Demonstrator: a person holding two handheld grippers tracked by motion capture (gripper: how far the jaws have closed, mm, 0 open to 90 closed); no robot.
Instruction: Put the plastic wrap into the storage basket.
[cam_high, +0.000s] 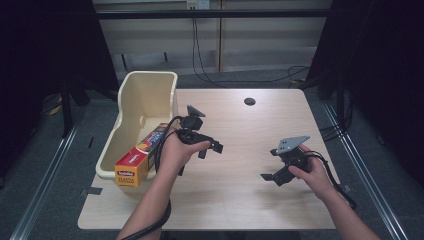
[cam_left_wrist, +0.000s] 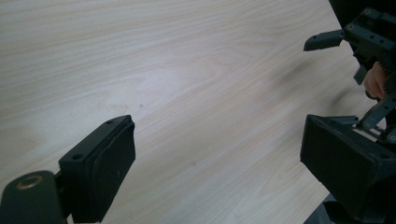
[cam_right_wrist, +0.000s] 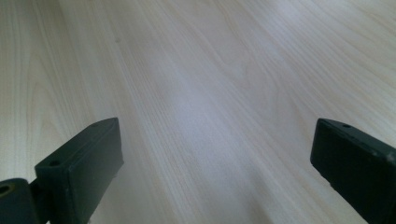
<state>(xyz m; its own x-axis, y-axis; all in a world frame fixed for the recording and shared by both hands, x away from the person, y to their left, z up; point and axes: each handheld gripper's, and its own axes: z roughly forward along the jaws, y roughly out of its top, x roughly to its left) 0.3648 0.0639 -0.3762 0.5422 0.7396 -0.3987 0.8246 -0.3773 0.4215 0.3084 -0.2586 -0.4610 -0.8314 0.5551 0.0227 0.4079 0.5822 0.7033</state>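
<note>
2 grippers we hold over pale wooden table (cam_high: 240, 190) | left gripper (cam_high: 210, 148) released | right gripper (cam_high: 272, 173) released | orange plastic-wrap carton (cam_high: 141, 156) leaning in cream plastic tub (cam_high: 150, 87)

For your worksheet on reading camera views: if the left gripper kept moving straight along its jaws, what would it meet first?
Probably the bare table; the left gripper, jaws open, tilts down at it. The right gripper sits off to the side.
</note>
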